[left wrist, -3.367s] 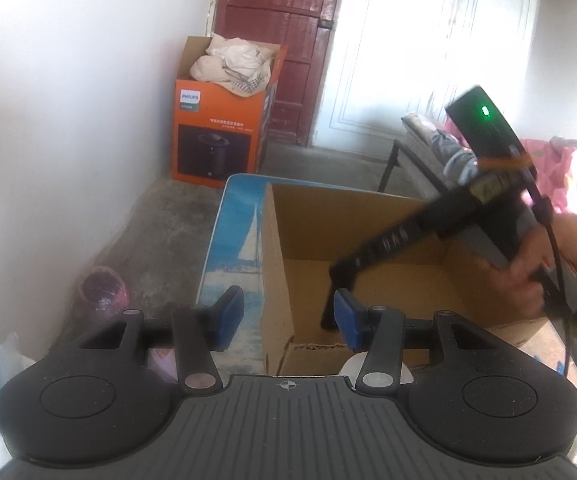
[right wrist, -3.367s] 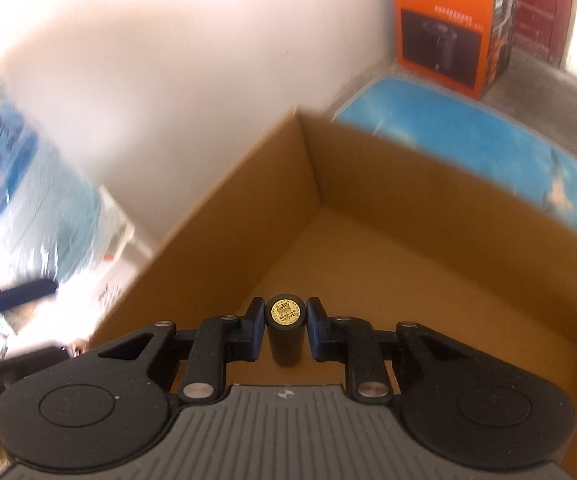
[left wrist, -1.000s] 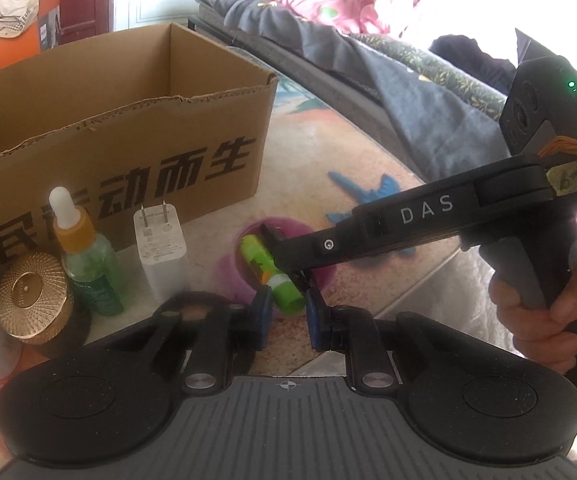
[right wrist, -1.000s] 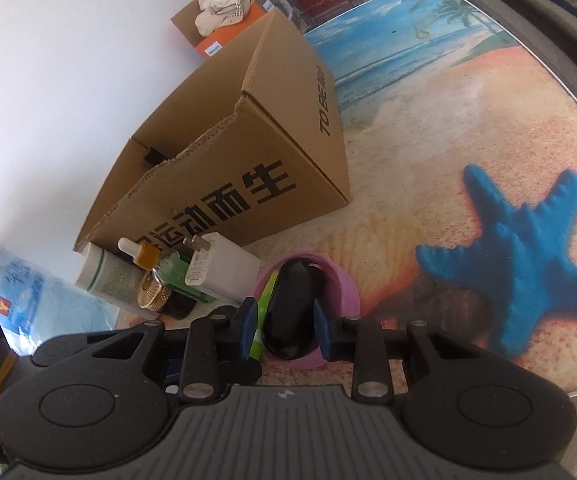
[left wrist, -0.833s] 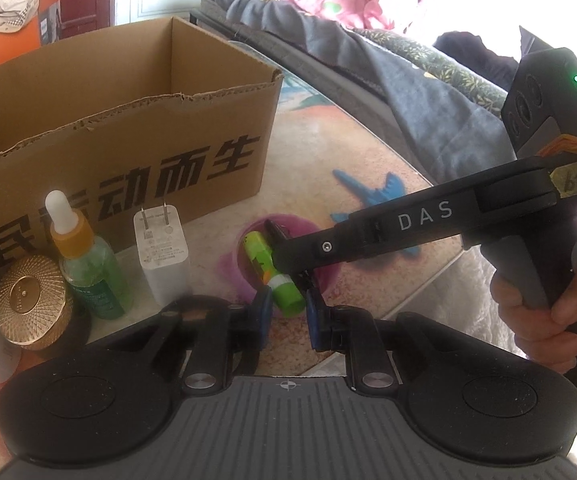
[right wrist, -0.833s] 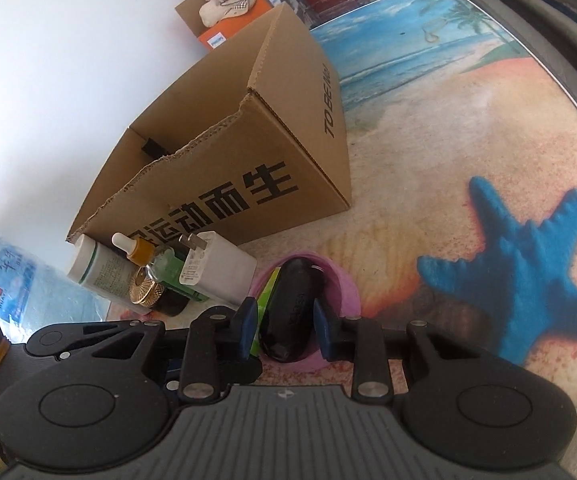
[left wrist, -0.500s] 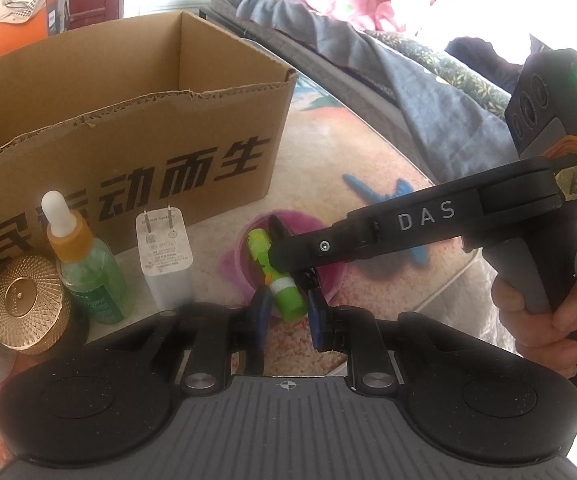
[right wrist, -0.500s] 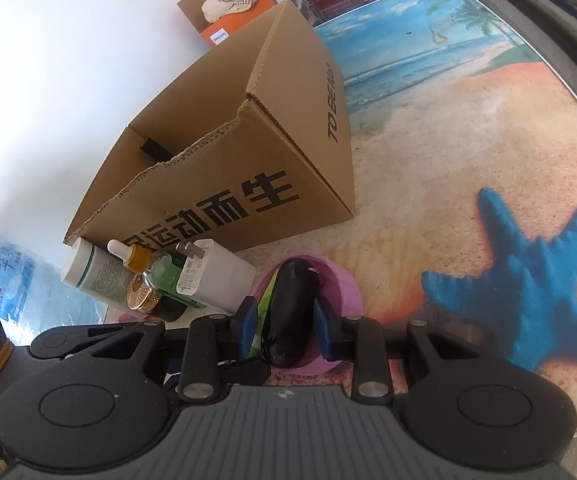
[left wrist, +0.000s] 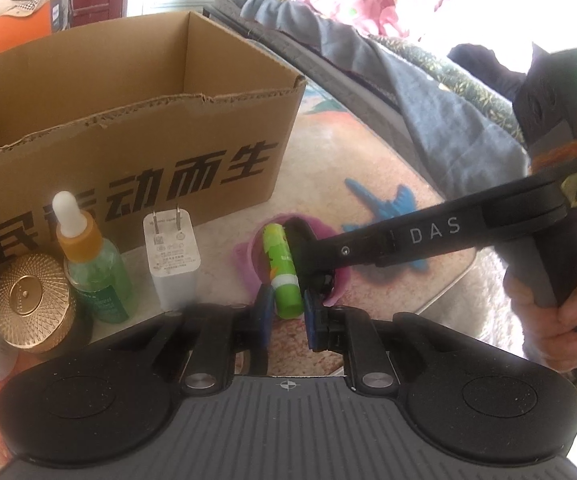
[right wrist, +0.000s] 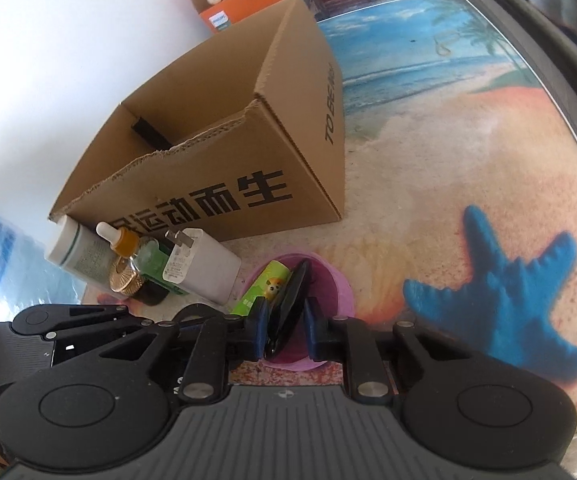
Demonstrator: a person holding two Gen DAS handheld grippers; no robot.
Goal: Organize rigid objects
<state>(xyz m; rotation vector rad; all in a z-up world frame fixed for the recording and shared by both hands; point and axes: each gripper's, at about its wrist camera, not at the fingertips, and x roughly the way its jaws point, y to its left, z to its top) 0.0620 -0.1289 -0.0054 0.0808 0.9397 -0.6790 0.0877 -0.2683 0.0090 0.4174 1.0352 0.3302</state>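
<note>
A pink cup (left wrist: pixel 338 286) (right wrist: pixel 330 284) stands on the beach-print table in front of an open cardboard box (left wrist: pixel 128 128) (right wrist: pixel 224 152). It holds a green tube (left wrist: pixel 282 270) (right wrist: pixel 262 286) and a black oval object (right wrist: pixel 290 304). My left gripper (left wrist: pixel 286 318) is shut on the lower end of the green tube. My right gripper (right wrist: pixel 286 334) is shut on the black object; it also shows in the left wrist view (left wrist: pixel 320 276), reaching into the cup from the right.
Left of the cup stand a white charger (left wrist: pixel 170 258) (right wrist: pixel 204 272), a green dropper bottle (left wrist: pixel 92 268), a gold-lidded jar (left wrist: pixel 34 300) and a white bottle (right wrist: pixel 78 252). A blue starfish print (right wrist: pixel 516 300) marks the table. A bed (left wrist: pixel 388 64) lies beyond.
Both grippers went from the box to the pink cup. Over the last second both have risen slightly while holding the tube and the black object.
</note>
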